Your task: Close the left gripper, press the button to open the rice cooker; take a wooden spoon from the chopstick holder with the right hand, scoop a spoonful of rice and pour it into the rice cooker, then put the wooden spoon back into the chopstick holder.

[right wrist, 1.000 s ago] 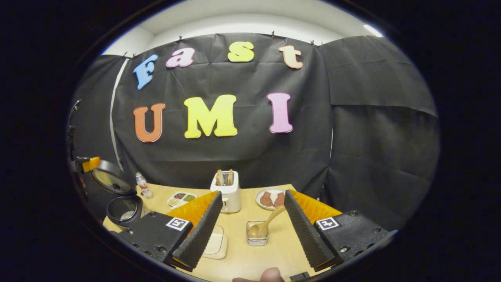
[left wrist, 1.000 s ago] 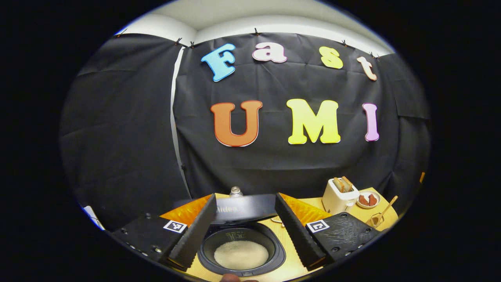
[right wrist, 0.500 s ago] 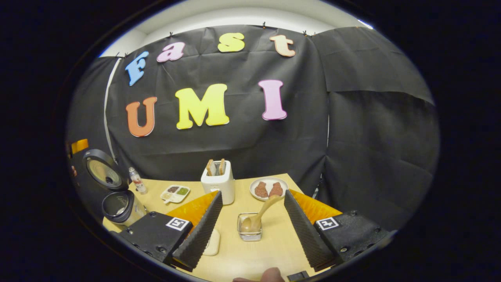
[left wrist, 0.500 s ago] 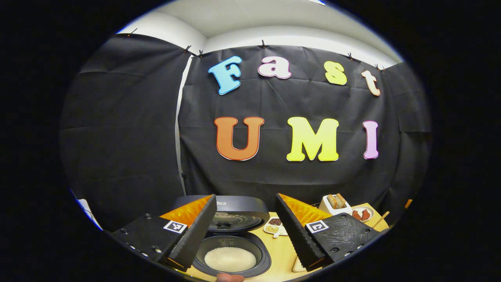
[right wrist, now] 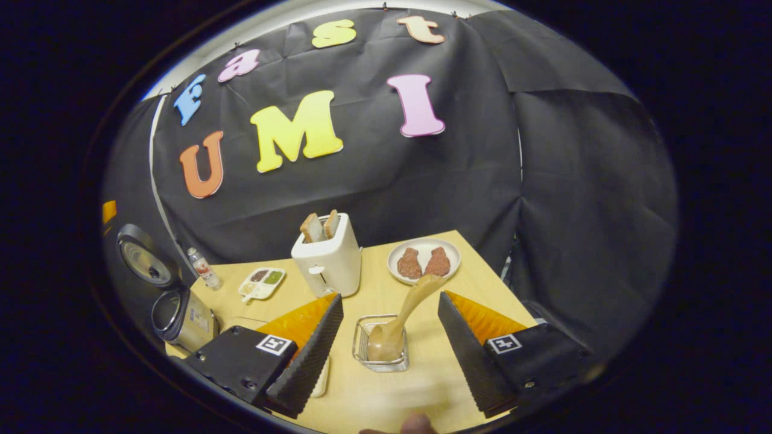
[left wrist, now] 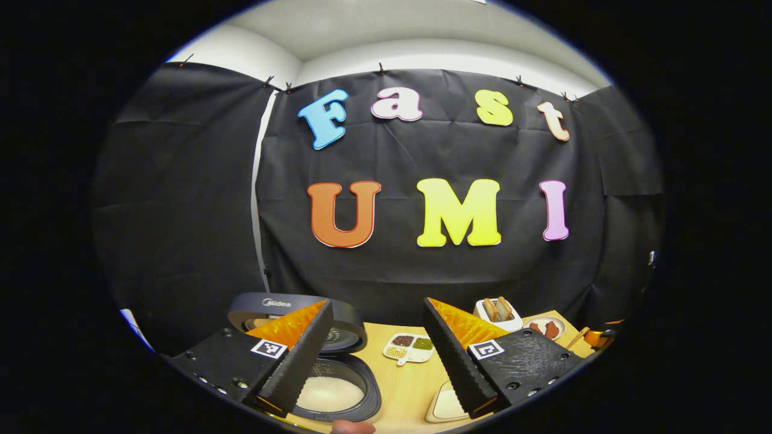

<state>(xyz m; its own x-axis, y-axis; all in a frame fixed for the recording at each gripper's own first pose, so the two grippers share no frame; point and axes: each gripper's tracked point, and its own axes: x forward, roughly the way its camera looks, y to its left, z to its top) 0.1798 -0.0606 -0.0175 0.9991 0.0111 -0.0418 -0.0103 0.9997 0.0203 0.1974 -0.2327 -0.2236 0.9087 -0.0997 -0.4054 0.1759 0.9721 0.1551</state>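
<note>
The right hand-held gripper (right wrist: 389,352), spread wide, hovers over the wooden spoon (right wrist: 404,313) in the chopstick holder (right wrist: 379,343); it should straddle the slanted handle, then pinch squarely.

Left gripper view: left tongs' (left wrist: 377,361) near finger hid the left part of the rice cooker (left wrist: 338,392) pot and part of its raised lid (left wrist: 283,304). Rice dish (left wrist: 449,407) at lower centre was half covered by the other finger. Wooden spoon (left wrist: 578,337) at far right was too small to make out. Right gripper view: spoon bowl sat blurred inside the chopstick holder (right wrist: 380,346); rice dish (right wrist: 322,377) was mostly behind the right tongs' (right wrist: 386,355) finger.
</note>
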